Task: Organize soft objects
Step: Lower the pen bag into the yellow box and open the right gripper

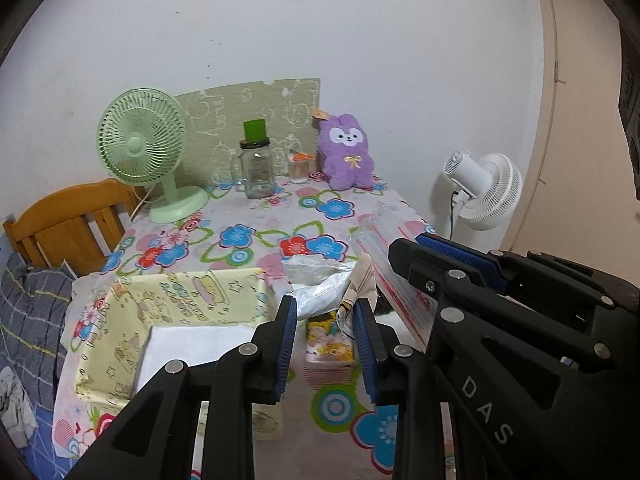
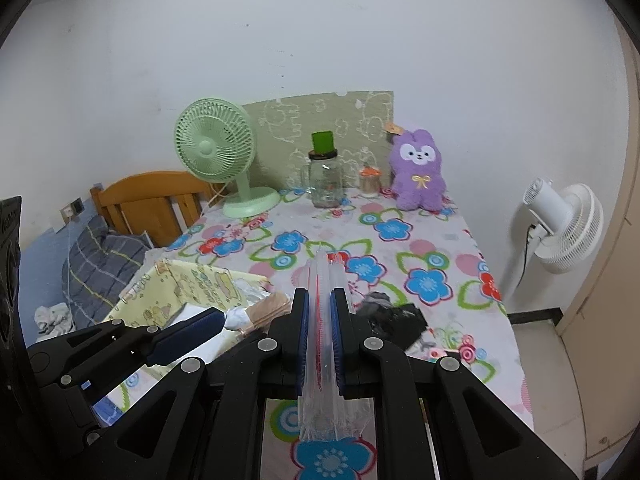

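Blue pads of my left tongs point(image 1: 326, 344) stand a little apart, with the crumpled white bag point(image 1: 320, 280) just past their tips; I cannot tell whether they pinch it. At two o'clock my right tongs point(image 1: 416, 248) clamp the clear zip bag point(image 1: 384, 236). The yellow box point(image 1: 180, 300) sits at ten o'clock.

From the right wrist, my right tongs point(image 2: 319, 320) are clamped together on the clear zip bag point(image 2: 326, 276). The purple plush rabbit point(image 2: 418, 176) sits at one o'clock on the flowered tablecloth point(image 2: 420, 240).

- clear zip bag point(image 2: 325, 320) with a red seal strip, squeezed flat and edge-up, held above the floral table
- yellow cartoon-print box point(image 1: 192, 300), open top, white inside, near table edge
- dark crumpled fabric point(image 2: 394, 314) lying on the tablecloth beside the bag
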A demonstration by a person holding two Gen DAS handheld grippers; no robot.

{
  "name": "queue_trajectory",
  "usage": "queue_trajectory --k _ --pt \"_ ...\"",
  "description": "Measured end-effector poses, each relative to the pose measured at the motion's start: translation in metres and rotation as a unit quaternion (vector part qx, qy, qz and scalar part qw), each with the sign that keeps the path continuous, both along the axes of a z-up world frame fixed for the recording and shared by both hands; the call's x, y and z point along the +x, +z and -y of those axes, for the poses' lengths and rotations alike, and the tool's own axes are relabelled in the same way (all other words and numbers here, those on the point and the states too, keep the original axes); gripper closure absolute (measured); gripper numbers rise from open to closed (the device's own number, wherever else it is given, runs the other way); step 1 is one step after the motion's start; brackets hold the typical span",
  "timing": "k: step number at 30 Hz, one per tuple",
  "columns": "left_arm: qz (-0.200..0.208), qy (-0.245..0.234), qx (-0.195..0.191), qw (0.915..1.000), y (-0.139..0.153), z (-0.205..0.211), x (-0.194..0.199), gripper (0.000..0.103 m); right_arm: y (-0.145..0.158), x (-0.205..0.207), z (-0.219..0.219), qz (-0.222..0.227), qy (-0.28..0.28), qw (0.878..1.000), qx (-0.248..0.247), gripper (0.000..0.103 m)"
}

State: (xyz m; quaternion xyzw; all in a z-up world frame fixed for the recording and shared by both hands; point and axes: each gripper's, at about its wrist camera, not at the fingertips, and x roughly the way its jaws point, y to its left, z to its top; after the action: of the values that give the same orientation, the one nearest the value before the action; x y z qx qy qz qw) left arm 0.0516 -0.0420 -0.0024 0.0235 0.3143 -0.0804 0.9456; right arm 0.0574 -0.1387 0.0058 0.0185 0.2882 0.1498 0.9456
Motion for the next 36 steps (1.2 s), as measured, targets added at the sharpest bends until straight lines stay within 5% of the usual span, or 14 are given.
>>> queue_trajectory --k 17,36 --pt "-0.015 0.035 -0.003 0.9993 -0.006 -0.061 0.020 0.074 0.000 0.029 -0.063 -0.012 0.035 0.999 -0.006 0.089" --pt "-0.070 0.076 0.013 0.9946 -0.047 -0.117 0.047 0.074 -0.035 0.063 -0.127 -0.065 0.073 0.995 -0.001 0.089"
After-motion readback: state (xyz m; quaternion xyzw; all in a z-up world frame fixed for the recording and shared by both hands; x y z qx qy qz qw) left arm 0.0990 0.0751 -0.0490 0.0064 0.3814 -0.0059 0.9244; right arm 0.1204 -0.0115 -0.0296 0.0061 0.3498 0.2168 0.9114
